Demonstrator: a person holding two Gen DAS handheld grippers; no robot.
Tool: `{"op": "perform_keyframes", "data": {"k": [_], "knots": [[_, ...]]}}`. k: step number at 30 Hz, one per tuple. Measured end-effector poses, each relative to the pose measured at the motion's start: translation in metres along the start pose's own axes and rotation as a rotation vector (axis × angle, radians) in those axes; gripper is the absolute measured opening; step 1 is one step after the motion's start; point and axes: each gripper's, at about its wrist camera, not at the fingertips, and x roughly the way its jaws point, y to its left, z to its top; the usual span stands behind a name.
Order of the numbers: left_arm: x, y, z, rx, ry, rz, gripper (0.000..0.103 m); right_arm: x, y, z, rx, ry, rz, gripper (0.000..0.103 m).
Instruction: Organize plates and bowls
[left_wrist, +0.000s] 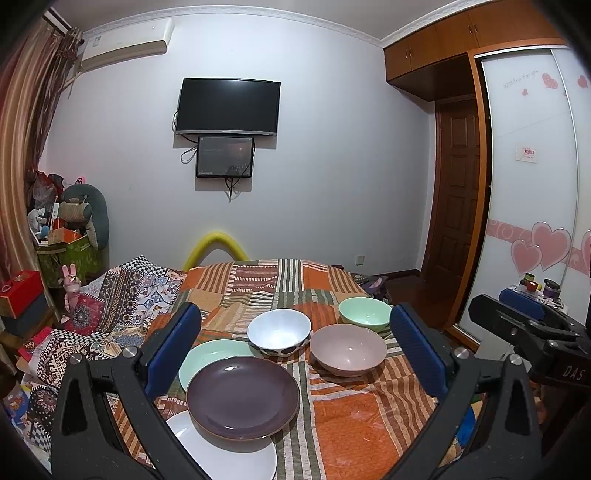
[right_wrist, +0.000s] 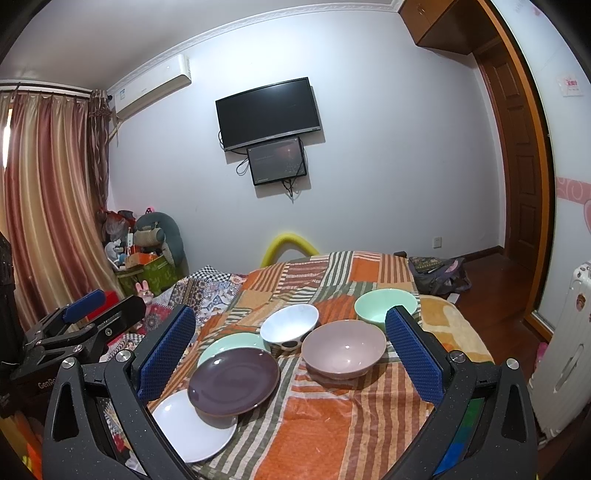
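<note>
Both grippers hover with jaws spread wide and nothing between them: the left gripper (left_wrist: 295, 350) and the right gripper (right_wrist: 290, 354). Nearest on the orange striped patchwork cloth (left_wrist: 351, 424) lies a flat white plate (left_wrist: 229, 458), overlapped by a dark purple plate (left_wrist: 242, 397) that also covers a mint-green plate (left_wrist: 210, 354). Beyond sit a mauve bowl (left_wrist: 347, 349), a white spotted bowl (left_wrist: 279, 330) and, farthest, a mint-green bowl (left_wrist: 364, 312).

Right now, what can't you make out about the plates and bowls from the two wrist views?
- white plate: left wrist view, partly hidden by the purple plate and the frame's bottom edge.
- green plate: both views, near part under the purple plate.
- white bowl: base pattern mostly out of sight.
- green bowl: right rim behind the gripper's pad.
</note>
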Motion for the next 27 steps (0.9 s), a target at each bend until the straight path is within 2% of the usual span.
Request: {"op": "perform_keyframes", "data": {"k": [18, 21, 27], "knots": [[0.001, 0.0, 0.0, 0.001, 0.005, 0.0, 0.103, 0.002, 0.001, 0.002, -0.005, 0.009, -0.001, 0.103], [0.008, 0.004, -0.004, 0.002, 0.028, -0.002, 0.103, 0.007, 0.001, 0.0, -0.005, 0.027, -0.001, 0.103], [0.033, 0.021, -0.018, -0.019, 0.125, -0.023, 0.103, 0.028, 0.005, -0.009, -0.003, 0.094, 0.012, 0.103]]}}
